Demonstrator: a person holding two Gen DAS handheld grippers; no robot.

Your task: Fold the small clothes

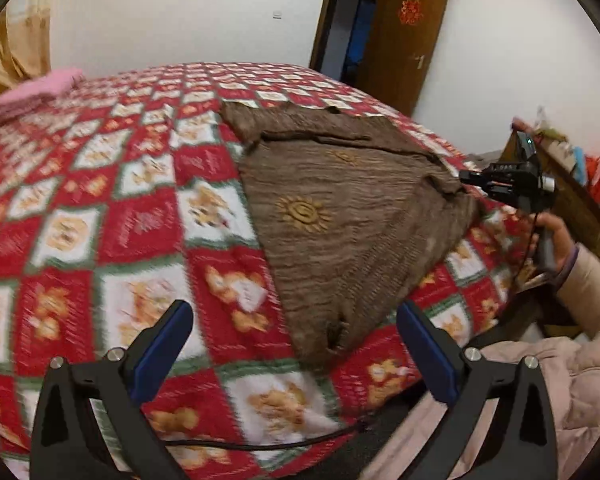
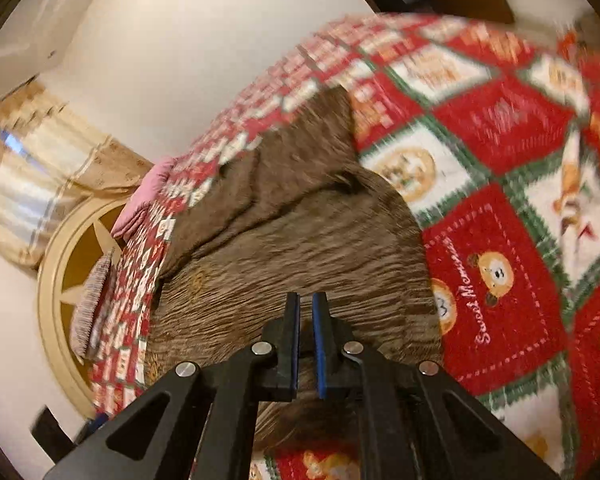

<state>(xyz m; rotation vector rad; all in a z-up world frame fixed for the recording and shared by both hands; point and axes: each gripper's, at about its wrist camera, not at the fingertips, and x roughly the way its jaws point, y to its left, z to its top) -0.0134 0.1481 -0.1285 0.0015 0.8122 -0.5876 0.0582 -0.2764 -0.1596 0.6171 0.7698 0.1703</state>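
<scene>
A brown knitted garment [image 1: 340, 208] with sun motifs lies on a red, white and green checked bedspread [image 1: 100, 200]. My left gripper [image 1: 294, 306] hovers open just above the garment's near corner, blue pads wide apart and nothing between them. My right gripper [image 1: 466, 179] is at the garment's right edge, shut on a pinch of the knit, which rises toward it. In the right wrist view the right gripper [image 2: 306, 298] shows its pads almost touching, with the brown garment [image 2: 300, 232] spread beyond it over the bedspread [image 2: 500, 120].
A folded pink cloth [image 1: 40, 88] lies at the far left corner of the bed. A brown door [image 1: 400, 40] stands ajar behind. A cluttered shelf [image 1: 592, 168] is at the right. A person's hand and pale padded sleeve [image 1: 580, 280] hold the right gripper. A headboard [image 2: 60, 280] bounds the bed.
</scene>
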